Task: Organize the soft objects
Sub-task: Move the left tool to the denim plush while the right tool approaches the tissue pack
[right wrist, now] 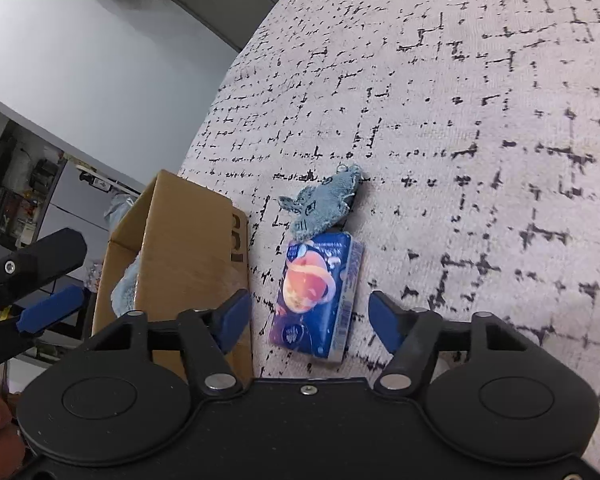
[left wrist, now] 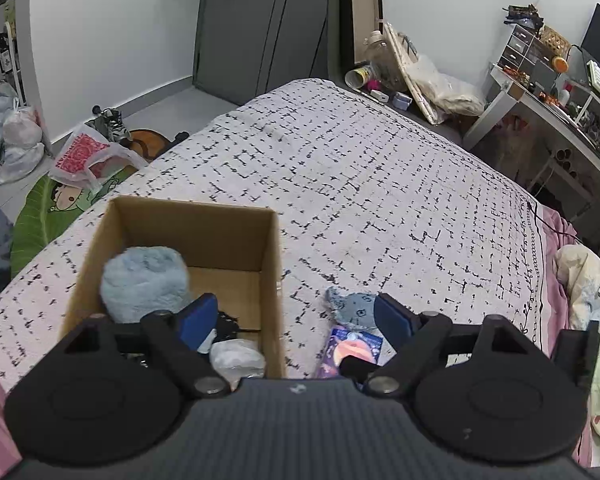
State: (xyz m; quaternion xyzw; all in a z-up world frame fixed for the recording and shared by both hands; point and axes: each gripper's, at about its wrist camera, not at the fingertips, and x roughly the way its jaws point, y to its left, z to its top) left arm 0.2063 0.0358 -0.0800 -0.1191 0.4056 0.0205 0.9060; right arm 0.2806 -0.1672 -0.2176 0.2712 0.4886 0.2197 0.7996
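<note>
Left wrist view: while the left gripper [left wrist: 294,316] hangs with jaws wide and empty over the open brown cardboard box [left wrist: 272,280] on the bed [left wrist: 380,168], a fluffy pale-blue plush [left wrist: 144,280] lies inside.
Right wrist view: right gripper [right wrist: 310,312], jaws half-wide, straddles without touching the dark-blue soft tissue pack [right wrist: 316,292], just beside the box.
Handling: probably light and squashy; pinch across its long sides.

Both grippers: black plastic bodies w/ blue pads [right wrist: 384,316] (silver pivot screws), round side discs.
</note>
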